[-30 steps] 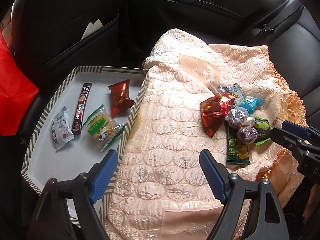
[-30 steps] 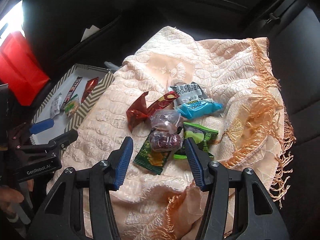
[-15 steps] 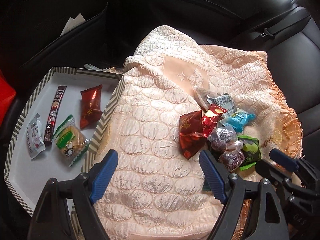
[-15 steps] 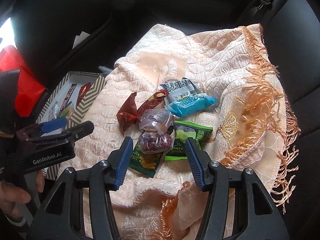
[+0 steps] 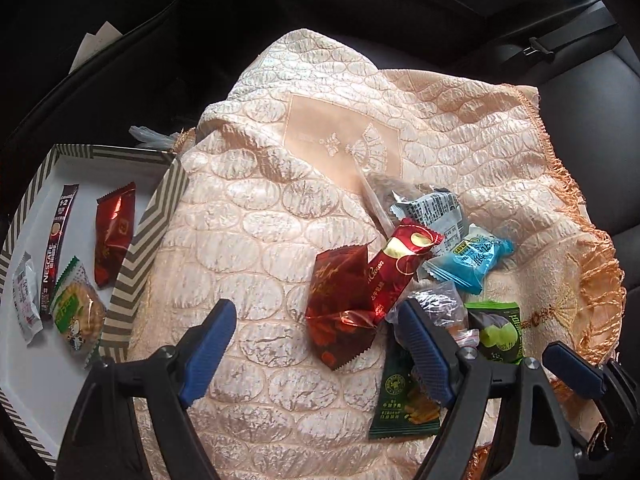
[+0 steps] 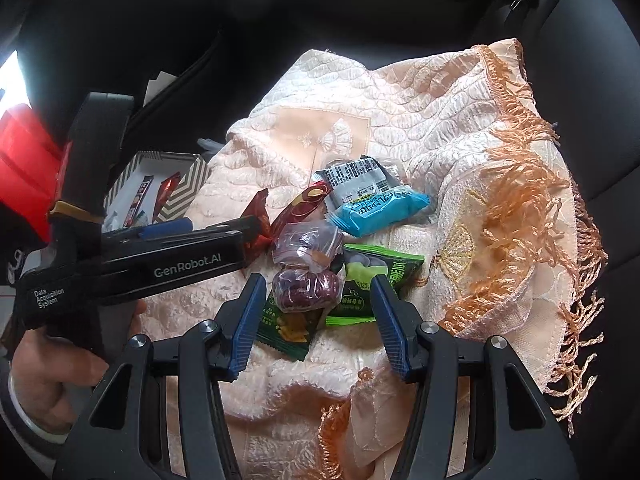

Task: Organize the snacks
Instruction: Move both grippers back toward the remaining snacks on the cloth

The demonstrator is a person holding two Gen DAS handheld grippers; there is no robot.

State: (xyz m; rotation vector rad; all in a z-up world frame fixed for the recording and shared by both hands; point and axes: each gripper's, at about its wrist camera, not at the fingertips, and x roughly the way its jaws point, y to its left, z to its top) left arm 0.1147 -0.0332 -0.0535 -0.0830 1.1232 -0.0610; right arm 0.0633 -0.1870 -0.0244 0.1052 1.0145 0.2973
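A peach quilted cloth point(image 5: 256, 216) with a fringed edge is spread over a dark car seat point(image 6: 600, 80). At its left a striped tray point(image 5: 132, 264) is set, holding four snacks: a coffee stick point(image 5: 60, 236), a red packet point(image 5: 114, 232), a biscuit pack point(image 5: 76, 308) and a white sachet point(image 5: 26, 300).

Compared with a second ago, the left gripper point(image 5: 316, 352) has been carried from the tray side across the cloth to the snack pile point(image 6: 332, 240); the tray is now seen pushed to the frame's left edge, and the pile fills the lower right. The right gripper point(image 6: 318, 322) has hardly shifted over the same pile.

The pile lies loose on the cloth, right of centre: a crinkled red wrapper point(image 5: 348, 300), a blue pack point(image 5: 468, 256), a grey pack point(image 5: 432, 208), two clear bags of dark red sweets point(image 6: 306, 284), a green pack point(image 6: 380, 276) and a dark green pack point(image 6: 288, 320), overlapping one another.

The left gripper's fingers point(image 5: 208, 344) are spread wide with the red wrapper just ahead of them, nothing pinched. The right gripper's fingers point(image 6: 248, 320) are spread as well, above the sweets, gripping nothing.
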